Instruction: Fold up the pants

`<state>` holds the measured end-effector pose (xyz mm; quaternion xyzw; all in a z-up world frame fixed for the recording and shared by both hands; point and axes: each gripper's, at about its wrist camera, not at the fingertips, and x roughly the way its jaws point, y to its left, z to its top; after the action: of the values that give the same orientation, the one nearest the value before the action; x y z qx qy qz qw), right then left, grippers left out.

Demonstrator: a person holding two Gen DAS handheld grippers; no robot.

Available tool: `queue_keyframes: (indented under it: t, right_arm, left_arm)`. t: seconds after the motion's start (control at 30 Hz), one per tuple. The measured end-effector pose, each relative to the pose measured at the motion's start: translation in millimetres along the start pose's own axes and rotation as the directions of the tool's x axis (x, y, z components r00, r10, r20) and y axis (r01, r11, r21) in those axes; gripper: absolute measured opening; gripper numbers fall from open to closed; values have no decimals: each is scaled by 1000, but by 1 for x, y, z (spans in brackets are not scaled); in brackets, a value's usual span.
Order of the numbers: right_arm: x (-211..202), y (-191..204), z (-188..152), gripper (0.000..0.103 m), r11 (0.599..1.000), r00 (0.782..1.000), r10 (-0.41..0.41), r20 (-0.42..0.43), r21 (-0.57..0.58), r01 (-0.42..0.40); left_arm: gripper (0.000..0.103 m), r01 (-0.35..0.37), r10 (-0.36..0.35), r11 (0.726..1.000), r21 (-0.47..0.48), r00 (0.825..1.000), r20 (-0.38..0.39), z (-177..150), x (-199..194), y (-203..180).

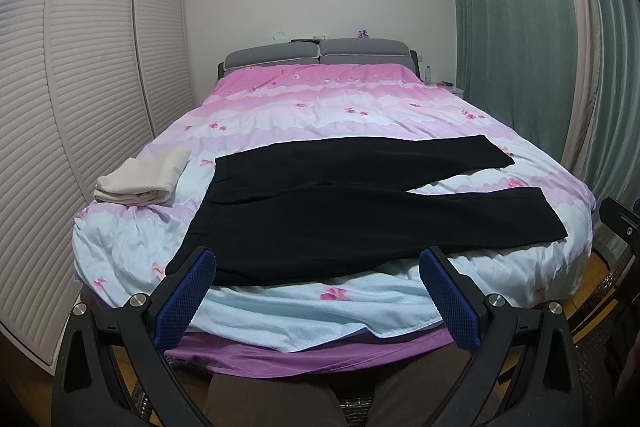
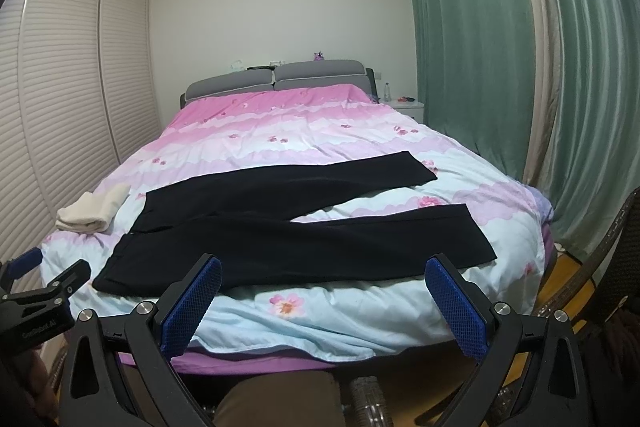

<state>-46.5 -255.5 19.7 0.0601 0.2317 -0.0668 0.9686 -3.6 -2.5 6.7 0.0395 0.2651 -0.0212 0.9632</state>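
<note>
Black pants lie flat on the bed's flowered quilt, waistband at the left, both legs spread apart toward the right. They also show in the right wrist view. My left gripper is open and empty, hovering at the bed's foot just short of the near edge of the pants. My right gripper is open and empty, also at the foot of the bed in front of the near leg. The left gripper shows at the left edge of the right wrist view.
A folded cream garment lies on the quilt left of the waistband. Louvered wardrobe doors stand at the left, green curtains at the right. A grey headboard and a white nightstand are at the far end.
</note>
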Motion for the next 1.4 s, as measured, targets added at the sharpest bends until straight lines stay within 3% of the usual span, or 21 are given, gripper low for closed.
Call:
queue_keyframes:
  t: [0.87,1.4]
  right_arm:
    - [10,6,11,103,1000,1000,8,23,-19,-8]
    - [94,-5,59,103,1000,1000,5,3,11,-5]
  left_arm:
    - [103,-22,22,1000,8,1000,10,14,18,-1]
    - [103,3,-2,999,43,1000,-9,68,88,-17]
